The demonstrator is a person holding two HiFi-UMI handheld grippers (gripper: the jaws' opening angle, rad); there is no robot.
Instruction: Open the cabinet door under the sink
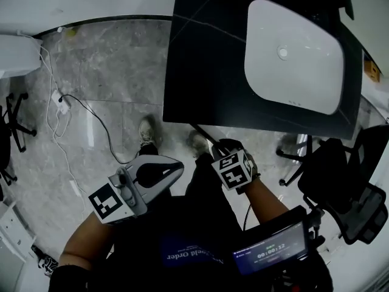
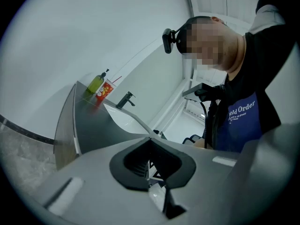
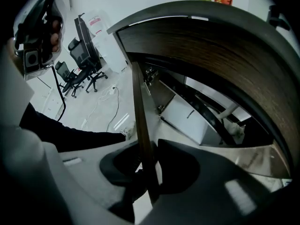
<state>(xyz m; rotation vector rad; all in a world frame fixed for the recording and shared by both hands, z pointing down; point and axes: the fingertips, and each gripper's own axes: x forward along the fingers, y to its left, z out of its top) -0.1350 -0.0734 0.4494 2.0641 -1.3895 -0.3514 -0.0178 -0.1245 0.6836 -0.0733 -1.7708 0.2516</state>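
The cabinet door point(image 3: 139, 102) under the black counter point(image 1: 200, 59) with its white sink point(image 1: 295, 53) stands swung out, and I see it edge-on as a thin dark wood strip. My right gripper point(image 3: 146, 146) is shut on that edge, pointing steeply down; in the head view it point(image 1: 217, 149) sits just before the counter's front, on the door's thin top edge point(image 1: 200, 132). The open cabinet shows a white panel point(image 3: 187, 121) and a pipe point(image 3: 229, 111). My left gripper point(image 1: 175, 166) hangs apart to the left, shut and holding nothing, level with the counter point(image 2: 89, 125).
Green bottle point(image 2: 96, 83), red cup point(image 2: 106, 90) and black faucet point(image 2: 125, 99) stand at the counter's back. White cables point(image 1: 61, 108) lie on the marble floor at left. Black office chairs point(image 1: 340, 181) stand at right. My shoes point(image 1: 148, 132) are before the cabinet.
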